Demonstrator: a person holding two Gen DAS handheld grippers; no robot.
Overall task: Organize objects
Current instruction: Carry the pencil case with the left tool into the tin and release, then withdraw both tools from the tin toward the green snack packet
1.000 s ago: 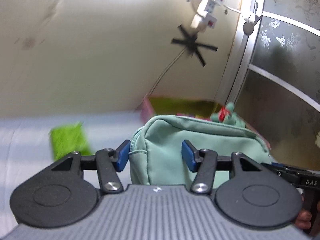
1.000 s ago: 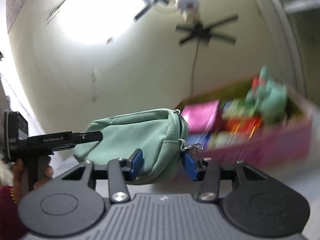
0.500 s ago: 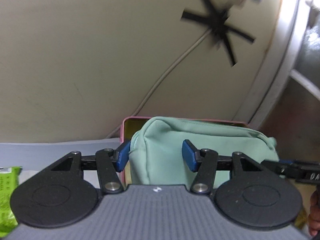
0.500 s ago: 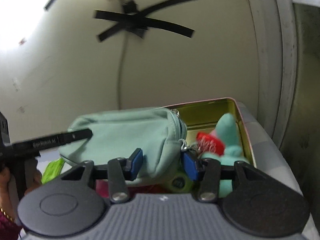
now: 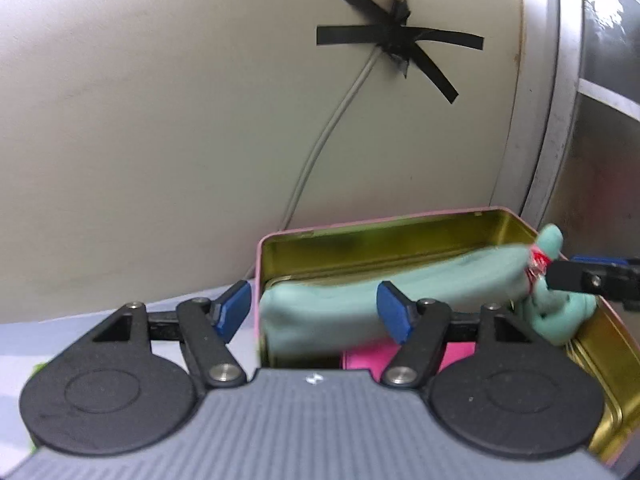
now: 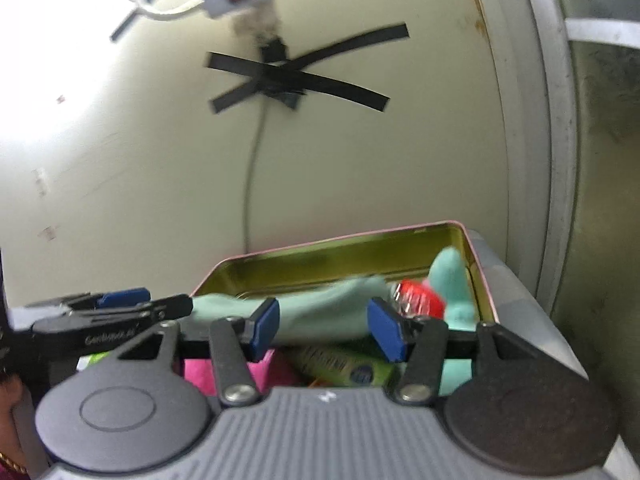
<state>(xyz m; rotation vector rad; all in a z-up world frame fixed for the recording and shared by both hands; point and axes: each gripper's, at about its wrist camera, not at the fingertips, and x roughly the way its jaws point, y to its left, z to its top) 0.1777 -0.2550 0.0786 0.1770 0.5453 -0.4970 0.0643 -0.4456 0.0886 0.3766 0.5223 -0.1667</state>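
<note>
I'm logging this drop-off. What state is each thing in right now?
Tin: open, no lid seen.
Pouch: lying in the tin, released.
Plush toy: in the tin, at its right end.
Left gripper: jaws opening, pads off the pouch.
Right gripper: jaws opening, pads off the pouch.
Cable: taped to the wall.

Left black two-finger gripper with blue pads: pointed forward and somewhat downward; jaws were opening, the left pad clear of any surface, the right pad in front of soft mint fabric, contact not discernible.

Right black two-finger gripper with blue pads: pointed likewise; jaws were opening, both pads spread apart with fabric between them.

Person's hand: partly visible at the left edge, gripping the left gripper's handle.
</note>
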